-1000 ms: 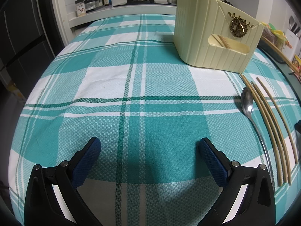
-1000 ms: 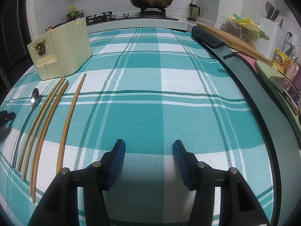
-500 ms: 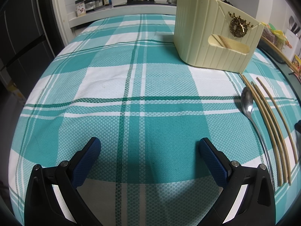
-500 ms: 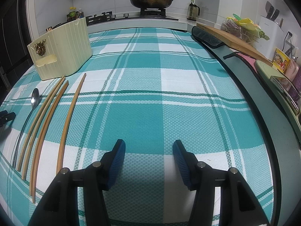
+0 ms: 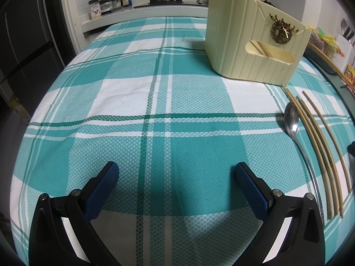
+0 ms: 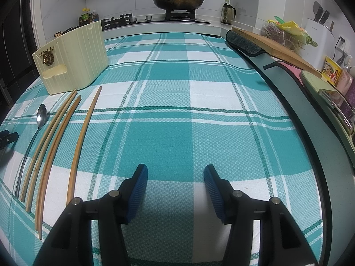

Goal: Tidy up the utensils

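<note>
Utensils laid out on the surface, both grippers empty.

The cream holder (image 5: 250,44) stands on the checked cloth (image 5: 155,110). Just in front of the holder lie a spoon (image 5: 291,119) and four chopsticks (image 6: 57,137), side by side; one chopstick (image 6: 85,133) lies slightly apart from the other three, farthest from the spoon. The left gripper (image 5: 177,179) is spread wide and the right gripper (image 6: 176,177) is partly spread; both hang above bare cloth, well short of the holder, pinching nothing.

We are seeing a teal-and-white plaid tablecloth (image 5: 155,102), a cream ribbed holder (image 5: 244,44) at upper right, tan chopsticks (image 6: 82,141), a silver spoon (image 5: 291,119), blue gripper pads (image 6: 138,190).
</note>
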Tool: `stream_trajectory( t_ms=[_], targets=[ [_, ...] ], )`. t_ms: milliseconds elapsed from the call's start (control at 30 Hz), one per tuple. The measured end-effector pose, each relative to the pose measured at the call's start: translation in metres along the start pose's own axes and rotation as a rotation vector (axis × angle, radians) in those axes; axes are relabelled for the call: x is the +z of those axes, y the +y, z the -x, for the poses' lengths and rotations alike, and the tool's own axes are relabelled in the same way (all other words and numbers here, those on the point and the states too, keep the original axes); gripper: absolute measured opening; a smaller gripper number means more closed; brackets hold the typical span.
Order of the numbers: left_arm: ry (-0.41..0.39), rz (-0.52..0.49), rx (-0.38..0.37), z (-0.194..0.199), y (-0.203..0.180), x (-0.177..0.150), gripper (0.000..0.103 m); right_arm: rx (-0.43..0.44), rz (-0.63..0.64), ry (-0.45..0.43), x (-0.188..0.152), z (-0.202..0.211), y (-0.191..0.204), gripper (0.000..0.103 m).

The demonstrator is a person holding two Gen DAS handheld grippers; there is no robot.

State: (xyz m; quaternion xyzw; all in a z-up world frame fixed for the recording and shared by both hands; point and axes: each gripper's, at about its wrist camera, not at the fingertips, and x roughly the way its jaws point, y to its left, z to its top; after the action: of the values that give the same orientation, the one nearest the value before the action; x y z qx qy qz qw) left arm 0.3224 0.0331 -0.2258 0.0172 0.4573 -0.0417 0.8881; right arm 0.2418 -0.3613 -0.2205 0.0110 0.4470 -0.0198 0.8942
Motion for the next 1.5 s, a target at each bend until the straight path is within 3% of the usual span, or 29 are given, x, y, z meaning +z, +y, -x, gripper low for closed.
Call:
stream_trajectory(
  t_ms=[167, 233, 333, 400, 533, 667, 900, 1367, 1433, 1500],
  targets=[
    [0.006, -0.006, 0.003, 0.001, 0.002, 0.0, 0.102, 0.0, 0.0, 0.0, 0.0, 0.0, 0.0, 0.055],
    [0.017, 0.049, 0.01, 0.007, 0.003, -0.002, 0.102, 0.001, 0.0, 0.0, 0.0, 0.0, 0.0, 0.055],
    [-0.019, 0.12, -0.108, 0.028, -0.012, -0.003, 0.102, 0.001, 0.0, 0.0, 0.0, 0.0, 0.0, 0.055],
    [-0.057, 0.076, -0.136, 0.045, -0.039, -0.001, 0.102, 0.001, 0.0, 0.0, 0.0, 0.0, 0.0, 0.055],
    [-0.07, -0.039, -0.113, 0.052, -0.091, 0.005, 0.102, 0.002, 0.0, -0.001, 0.0, 0.0, -0.001, 0.055],
    [-0.043, -0.067, -0.035, 0.032, -0.114, 0.011, 0.102, 0.003, -0.001, -0.001, 0.0, 0.0, -0.001, 0.055],
    [0.024, -0.062, 0.025, 0.005, -0.117, -0.001, 0.102, 0.003, -0.001, -0.001, 0.0, 0.0, -0.001, 0.055],
    [0.015, -0.051, -0.017, 0.007, -0.096, -0.006, 0.103, 0.0, 0.001, -0.002, 0.0, 0.0, 0.0, 0.055],
    [0.015, -0.057, -0.02, 0.009, -0.096, -0.007, 0.099, -0.001, 0.001, -0.002, 0.0, 0.0, 0.0, 0.055],
    [0.001, -0.074, -0.033, 0.013, -0.098, -0.009, 0.088, -0.001, 0.001, -0.002, 0.0, 0.0, 0.0, 0.055]
  ],
)
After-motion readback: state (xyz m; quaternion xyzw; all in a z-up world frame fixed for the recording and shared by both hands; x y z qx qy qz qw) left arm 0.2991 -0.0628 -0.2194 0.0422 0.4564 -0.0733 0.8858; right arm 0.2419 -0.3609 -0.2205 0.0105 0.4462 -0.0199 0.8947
